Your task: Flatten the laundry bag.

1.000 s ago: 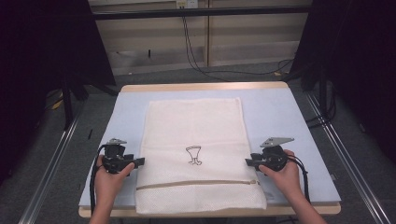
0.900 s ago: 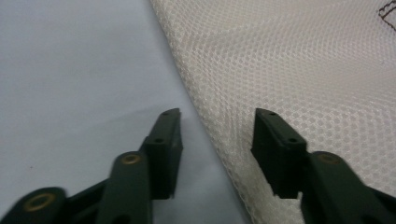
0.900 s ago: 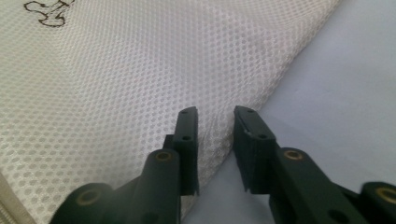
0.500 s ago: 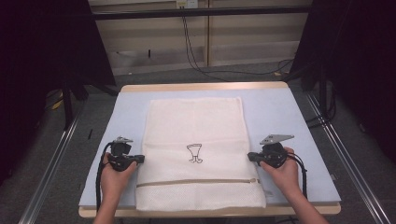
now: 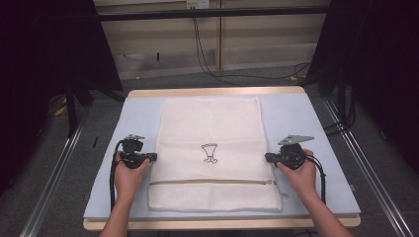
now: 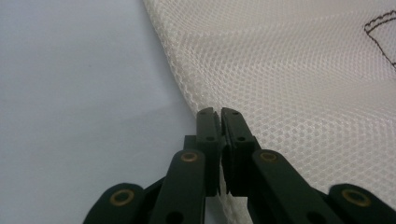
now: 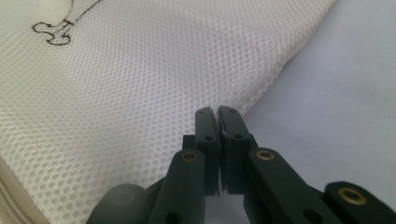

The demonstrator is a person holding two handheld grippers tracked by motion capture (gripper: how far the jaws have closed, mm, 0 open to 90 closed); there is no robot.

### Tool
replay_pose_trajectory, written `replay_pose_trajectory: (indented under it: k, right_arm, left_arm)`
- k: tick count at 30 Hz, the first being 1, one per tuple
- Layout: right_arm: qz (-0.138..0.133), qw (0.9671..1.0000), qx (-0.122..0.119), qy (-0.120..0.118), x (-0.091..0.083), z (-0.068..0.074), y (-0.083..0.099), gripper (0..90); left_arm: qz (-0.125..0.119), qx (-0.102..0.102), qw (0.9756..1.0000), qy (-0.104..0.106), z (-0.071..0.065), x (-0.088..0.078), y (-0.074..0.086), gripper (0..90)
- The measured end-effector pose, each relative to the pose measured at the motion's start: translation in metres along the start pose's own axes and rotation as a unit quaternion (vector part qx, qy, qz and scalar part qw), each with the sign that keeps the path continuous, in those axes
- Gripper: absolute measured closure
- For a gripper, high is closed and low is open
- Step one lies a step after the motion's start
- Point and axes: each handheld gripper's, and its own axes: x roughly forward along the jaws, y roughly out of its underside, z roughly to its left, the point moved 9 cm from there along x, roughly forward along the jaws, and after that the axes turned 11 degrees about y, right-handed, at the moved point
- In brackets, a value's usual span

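Two grippers of mine sit at the side edges of the white mesh bag [image 5: 210, 153], which lies flat on the pale blue table cover [image 5: 316, 123] with its zipper [image 5: 212, 182] toward me and a small dark drawing [image 5: 210, 153] at its middle. My left gripper [image 5: 150, 157] has just been closing and now pinches the bag's left edge between its jaws. My right gripper [image 5: 269, 157] has likewise just closed, clamped on the right edge.

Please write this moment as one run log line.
left gripper: shut on white mesh laundry bag left edge | right gripper: shut on right edge
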Motion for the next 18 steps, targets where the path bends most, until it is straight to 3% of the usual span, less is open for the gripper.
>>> replay_pose_trajectory:
  k: [5, 10, 13, 16, 18]
  right_arm:
    - [0.002, 1.0, -0.004, 0.007, 0.002, -0.001, 0.002, 87.1]
    - [0.0, 0.9999, -0.005, 0.009, 0.003, -0.001, 0.002, 86.6]
    - [0.002, 0.9999, -0.006, 0.009, 0.002, 0.0, 0.002, 86.4]
    - [0.003, 1.0, -0.006, 0.007, 0.001, 0.0, 0.003, 85.9]
    - [0.0, 1.0, -0.006, 0.007, 0.0, 0.001, 0.003, 85.7]
  left_arm:
    - [-0.011, -0.002, 0.9999, 0.005, 0.001, -0.001, 0.0, 85.5]
    - [-0.014, -0.001, 0.9999, 0.005, 0.0, -0.004, 0.002, 78.4]
    - [-0.014, 0.003, 0.9999, 0.006, -0.004, -0.007, 0.003, 65.8]
    - [-0.008, 0.013, 0.9998, 0.01, -0.009, -0.01, 0.005, 59.4]
    - [-0.013, 0.008, 0.9998, 0.01, -0.013, -0.011, 0.005, 53.2]
